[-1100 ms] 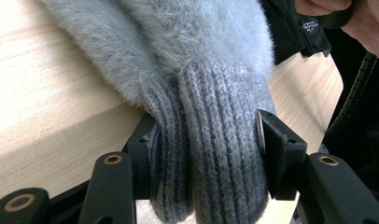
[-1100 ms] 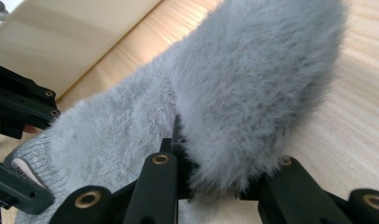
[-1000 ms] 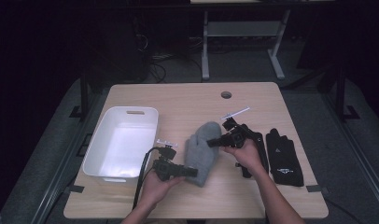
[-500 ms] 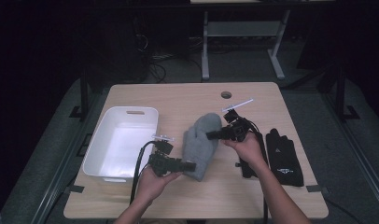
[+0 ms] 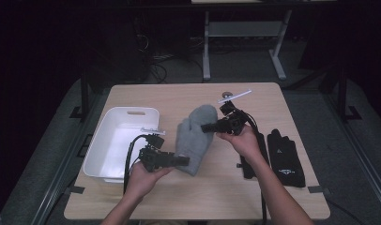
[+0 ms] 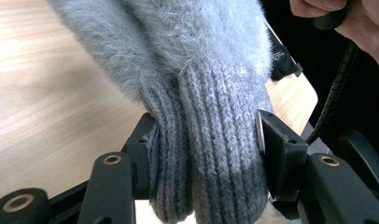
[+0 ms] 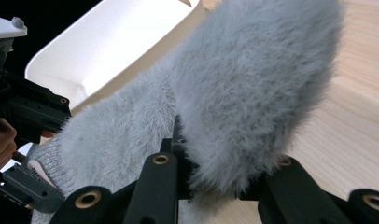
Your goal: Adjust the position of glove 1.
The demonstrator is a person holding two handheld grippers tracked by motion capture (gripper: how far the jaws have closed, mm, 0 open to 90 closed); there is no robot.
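Between your two grippers, just above the middle of the counter (image 5: pixel 198 197), hangs the grey mitten (image 5: pixel 192 136), stretched from its ribbed cuff near you to its rounded tip farther off. Your left gripper (image 5: pixel 181 161) has its fingers (image 6: pixel 277 140) pinching the cuff, the knit bunched thick between the pads, and your right gripper (image 5: pixel 206 127) has its fingers clamped on the fluffy tip, as its own view shows with the pile spilling over the jaws. I judge you are carrying it toward the white bin (image 5: pixel 99 154) at your left, so keep both holds firm and move the two hands together at one height; if one runs ahead, the soft knit will stretch or slip out of the looser hold. The tip is the riskier grip, since the long pile compresses and gives little to bite on. Let the cuff end go in over the bin's near rim first, then bring the tip after it. The mitten is limp and fuzzy, with tight vertical ribbing at the cuff and a brushed, hairy body. That bin is smooth, hard plastic, rectangular with rounded corners and a slot handle in its far wall. Pale wood grain covers the counter, and at your right lie flat black gloves (image 5: pixel 285 159) of a smoother fabric.
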